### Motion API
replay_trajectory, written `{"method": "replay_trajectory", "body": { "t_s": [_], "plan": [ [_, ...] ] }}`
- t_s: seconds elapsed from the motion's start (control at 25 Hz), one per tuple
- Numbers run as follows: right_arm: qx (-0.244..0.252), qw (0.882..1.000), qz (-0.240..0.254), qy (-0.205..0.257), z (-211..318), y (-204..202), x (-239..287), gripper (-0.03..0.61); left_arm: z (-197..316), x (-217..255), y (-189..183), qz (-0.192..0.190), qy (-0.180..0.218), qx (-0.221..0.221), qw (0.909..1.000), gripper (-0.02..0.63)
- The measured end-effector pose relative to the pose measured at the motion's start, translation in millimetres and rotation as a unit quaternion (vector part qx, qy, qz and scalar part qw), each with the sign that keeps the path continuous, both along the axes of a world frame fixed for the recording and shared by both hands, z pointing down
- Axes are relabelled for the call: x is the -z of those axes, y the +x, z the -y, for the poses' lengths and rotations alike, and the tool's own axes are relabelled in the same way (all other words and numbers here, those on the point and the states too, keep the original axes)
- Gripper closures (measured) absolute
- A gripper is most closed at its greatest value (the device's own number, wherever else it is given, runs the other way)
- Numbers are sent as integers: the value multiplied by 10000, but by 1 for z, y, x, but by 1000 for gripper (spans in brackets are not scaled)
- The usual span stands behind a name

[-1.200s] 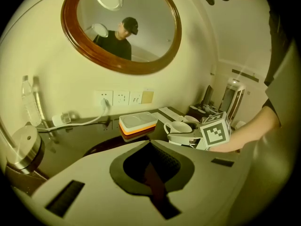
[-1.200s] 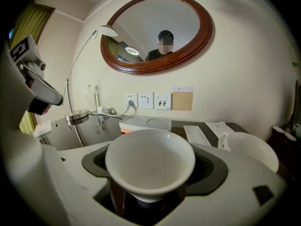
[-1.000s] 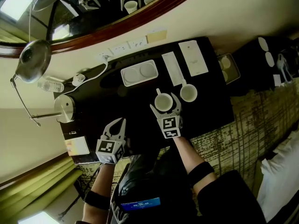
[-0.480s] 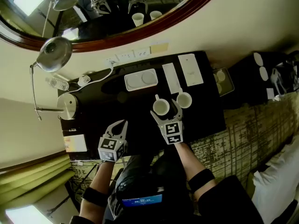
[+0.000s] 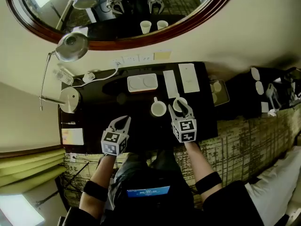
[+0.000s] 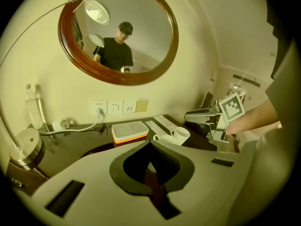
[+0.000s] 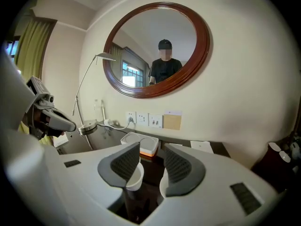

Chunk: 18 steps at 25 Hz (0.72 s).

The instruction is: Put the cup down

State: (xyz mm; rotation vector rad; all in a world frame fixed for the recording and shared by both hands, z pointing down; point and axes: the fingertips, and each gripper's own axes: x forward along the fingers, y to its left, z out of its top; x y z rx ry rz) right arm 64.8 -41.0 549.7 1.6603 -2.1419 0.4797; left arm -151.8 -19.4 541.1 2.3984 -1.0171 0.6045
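Two white cups stand on the dark table (image 5: 108, 112): one (image 5: 158, 108) in the open, the other (image 5: 178, 103) partly hidden under my right gripper (image 5: 182, 108). That gripper hovers above the table; its jaws have just been closing to a narrow gap with nothing between them. Past its pads, the right gripper view shows both cups below, the left one (image 7: 133, 177) and the right one (image 7: 163, 186). My left gripper (image 5: 123, 121) hangs shut and empty at the table's near left. The left gripper view shows its closed tips (image 6: 149, 163) and both cups (image 6: 175, 135) beyond.
A white tray (image 5: 142, 83) and two white cards (image 5: 188, 76) lie at the back by the wall sockets. A desk lamp (image 5: 70, 46), its round base (image 5: 69, 100) and a water bottle (image 5: 63, 74) stand at the left. A notepad (image 5: 72, 136) lies near left.
My right gripper, which stood wide around the left cup, has let it go, risen, shifted right over the other cup and narrowed its jaws. The left gripper has risen a little.
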Motion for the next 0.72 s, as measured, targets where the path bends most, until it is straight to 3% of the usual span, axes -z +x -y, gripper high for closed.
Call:
{"method": "replay_trajectory", "body": {
  "t_s": [0.16, 0.72],
  "plan": [
    [14, 9998, 23, -189, 3, 22, 5, 574, 6, 7, 4, -20, 109, 131, 9999, 614],
    [592, 9965, 196, -557, 10, 56, 0, 577, 9, 15, 32, 44, 280, 473, 9985, 614]
  ]
}}
